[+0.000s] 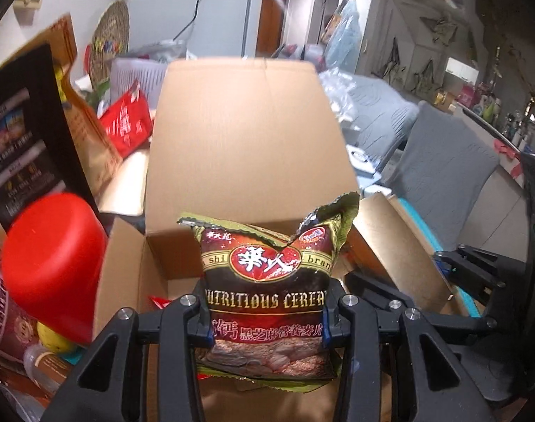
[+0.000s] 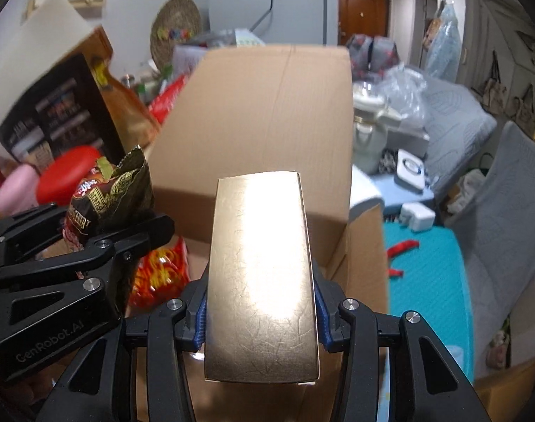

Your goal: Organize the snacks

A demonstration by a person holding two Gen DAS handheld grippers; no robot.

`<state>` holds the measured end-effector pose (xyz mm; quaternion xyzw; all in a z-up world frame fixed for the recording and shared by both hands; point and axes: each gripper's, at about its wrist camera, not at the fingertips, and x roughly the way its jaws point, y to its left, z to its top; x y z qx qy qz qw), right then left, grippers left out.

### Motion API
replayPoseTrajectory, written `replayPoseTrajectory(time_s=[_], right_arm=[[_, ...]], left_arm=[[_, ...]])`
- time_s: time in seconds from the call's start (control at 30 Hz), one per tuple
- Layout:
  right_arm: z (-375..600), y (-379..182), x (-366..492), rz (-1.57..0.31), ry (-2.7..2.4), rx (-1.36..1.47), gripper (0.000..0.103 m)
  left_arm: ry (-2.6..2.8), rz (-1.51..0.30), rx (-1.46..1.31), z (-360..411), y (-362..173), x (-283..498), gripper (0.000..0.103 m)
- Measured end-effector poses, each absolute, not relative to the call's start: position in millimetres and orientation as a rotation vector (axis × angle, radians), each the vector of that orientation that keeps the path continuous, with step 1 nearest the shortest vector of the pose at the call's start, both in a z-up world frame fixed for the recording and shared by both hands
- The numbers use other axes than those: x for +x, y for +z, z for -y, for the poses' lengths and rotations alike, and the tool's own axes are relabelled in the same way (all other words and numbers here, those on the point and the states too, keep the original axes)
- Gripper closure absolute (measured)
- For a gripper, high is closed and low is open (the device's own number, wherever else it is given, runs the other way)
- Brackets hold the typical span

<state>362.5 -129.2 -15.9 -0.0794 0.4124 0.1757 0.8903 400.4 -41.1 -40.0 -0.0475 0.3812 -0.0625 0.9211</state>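
Note:
My left gripper (image 1: 266, 320) is shut on a dark red and green cereal bag (image 1: 271, 281) and holds it upright over the open cardboard box (image 1: 243, 133). My right gripper (image 2: 262, 316) is shut on a shiny gold box (image 2: 262, 274) and holds it over the same cardboard box (image 2: 253, 123). The left gripper (image 2: 91, 242) with the cereal bag (image 2: 109, 197) shows at the left of the right wrist view. The gold box (image 1: 401, 246) and the right gripper's fingers (image 1: 471, 267) show at the right of the left wrist view. An orange-red snack bag (image 2: 162, 270) lies inside the cardboard box.
A red-capped container (image 1: 53, 263), a black printed box (image 1: 25, 133), a brown paper bag (image 1: 88, 130) and a red packet (image 1: 127, 123) crowd the left. A teal mat (image 2: 425, 274), grey cushioned chairs (image 1: 443, 176) and white devices (image 2: 411, 172) lie right.

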Motion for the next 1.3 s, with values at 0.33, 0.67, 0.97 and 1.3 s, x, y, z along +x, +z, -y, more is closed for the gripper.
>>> replayPoseTrajectory(time_s=[0.33,0.67,0.97,1.3], right_arm=[[127.3,-34.1,370.8,-0.883,0.234,-0.282,0.055],[130.1,-34.9,369.5,-0.899,0.258,-0.267,0.046],[139.4,-14.4,356.0,-0.863,0.239,-0.221,0.036],[149.9,20.1,325.6,-0.784,0.189,-0.21,0.036]], left_arm=[[-0.072,-0.887,-0.088,39.8,-63.9,418.3,0.063],[-0.001,-0.933,-0.025,45.9,-69.6,423.8,0.061],[0.043,-0.901,-0.032,38.1,-53.7,413.0,0.034],[0.024,-0.817,-0.035,38.4,-9.4,378.6,0.034]])
